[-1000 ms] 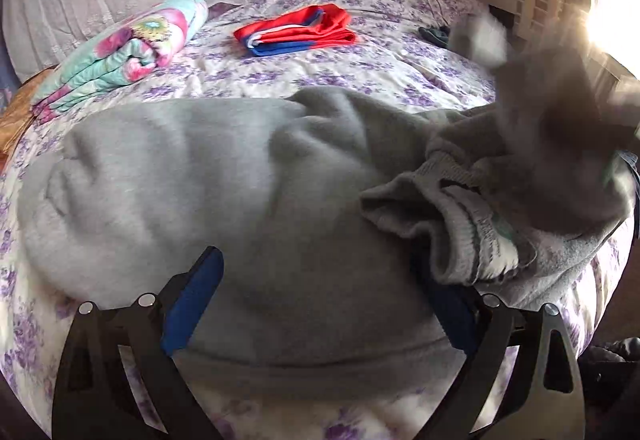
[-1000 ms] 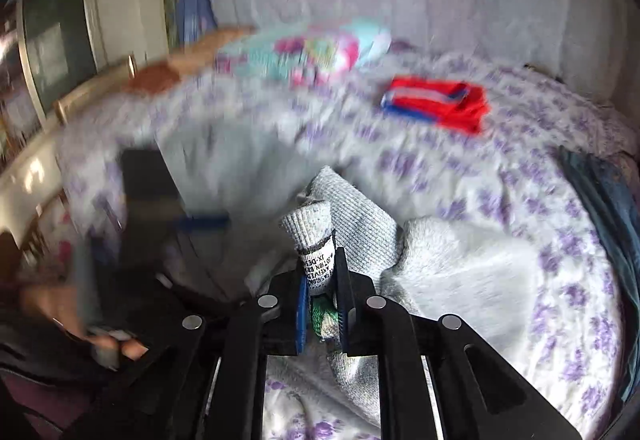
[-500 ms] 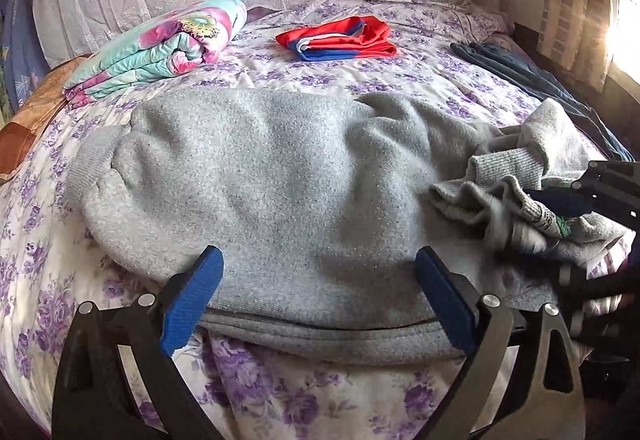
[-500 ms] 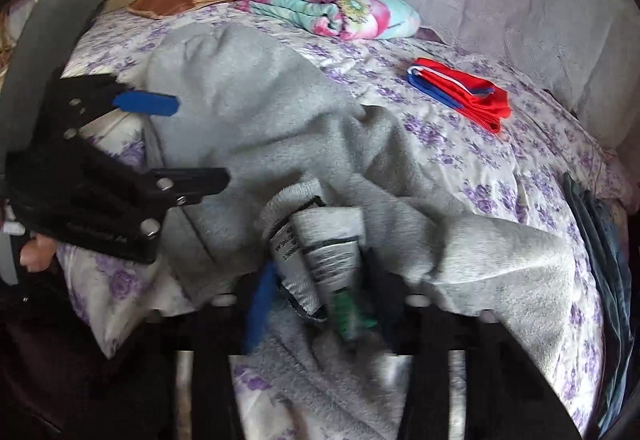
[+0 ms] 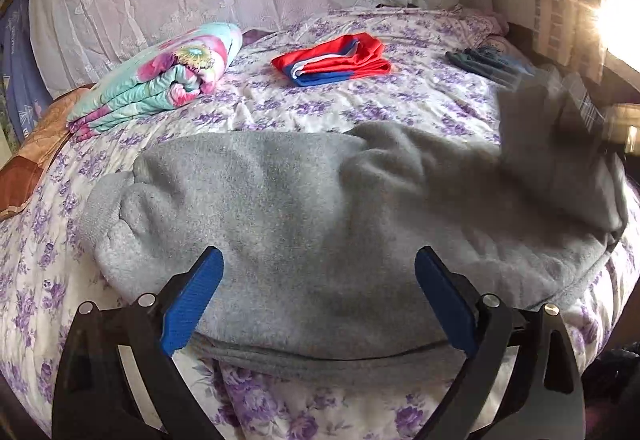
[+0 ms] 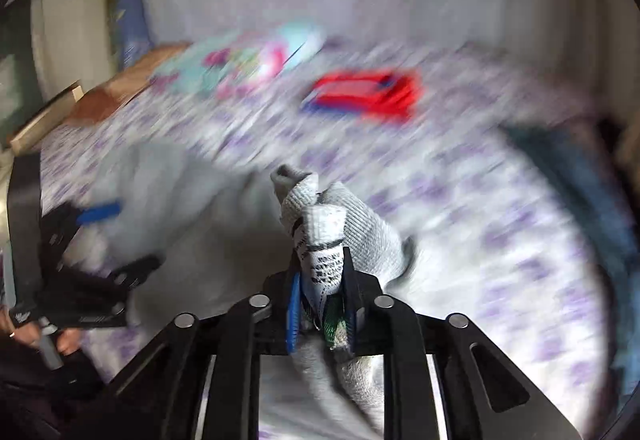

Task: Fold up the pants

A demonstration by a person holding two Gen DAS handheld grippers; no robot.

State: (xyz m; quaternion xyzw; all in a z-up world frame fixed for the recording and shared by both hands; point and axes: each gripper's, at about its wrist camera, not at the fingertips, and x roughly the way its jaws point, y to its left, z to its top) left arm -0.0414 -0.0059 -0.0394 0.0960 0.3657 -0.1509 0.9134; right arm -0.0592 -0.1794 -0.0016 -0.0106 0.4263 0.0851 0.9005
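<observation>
Grey sweatpants [image 5: 304, 215] lie spread across the flowered bed. My left gripper [image 5: 318, 280] is open and empty, its blue pads just above the near edge of the pants. My right gripper [image 6: 322, 304] is shut on the pants' ribbed waistband with its label [image 6: 324, 260] and holds that end lifted; in the left wrist view this lifted end is a blurred grey mass [image 5: 560, 143] at the right. The left gripper also shows in the right wrist view [image 6: 96, 252], at the left.
A folded floral blanket [image 5: 160, 79] lies at the back left. A folded red and blue garment [image 5: 332, 59] lies at the back centre. Dark blue clothing [image 5: 488, 63] lies at the back right. The bed edge is right below the left gripper.
My right gripper has closed on the waistband and swung it upward and to the right; both its views are blurred by motion. The left gripper stayed open and nearly still.
</observation>
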